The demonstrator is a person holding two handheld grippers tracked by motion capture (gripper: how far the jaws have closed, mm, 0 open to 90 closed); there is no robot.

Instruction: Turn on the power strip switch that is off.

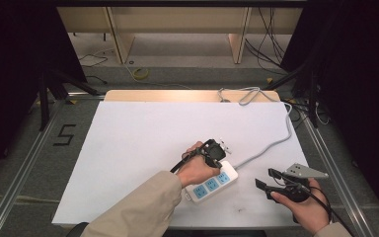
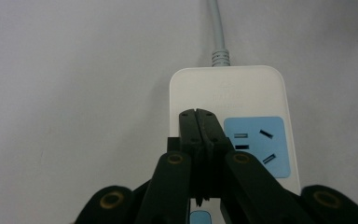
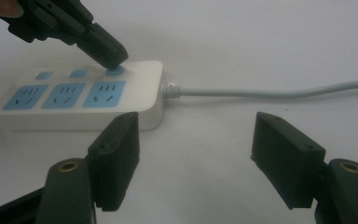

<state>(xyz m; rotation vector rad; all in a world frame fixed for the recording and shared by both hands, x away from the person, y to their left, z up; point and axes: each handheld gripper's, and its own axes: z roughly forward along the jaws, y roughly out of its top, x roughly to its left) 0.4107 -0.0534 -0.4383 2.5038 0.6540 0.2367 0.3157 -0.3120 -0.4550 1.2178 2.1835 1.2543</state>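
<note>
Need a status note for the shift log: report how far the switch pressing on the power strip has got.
In hand: the left gripper, fingers shut together, has its tip on the blue switch nearest the cord end of the power strip. Whether it has clicked cannot be told. The other two switches are untouched. The right gripper waits open beside the strip, holding nothing.

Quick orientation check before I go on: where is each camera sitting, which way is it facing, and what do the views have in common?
High view: above the person's side, looking forward and down on the table; both forearms and hands enter from the bottom.
Left gripper view: rides the left gripper, looking down along its shut jaws onto the power strip.
Right gripper view: rides the right gripper, low over the table, looking past its open jaws at the strip's side.
Shared: the power strip and its cable; the right gripper view also shows the left gripper tip on a switch.
</note>
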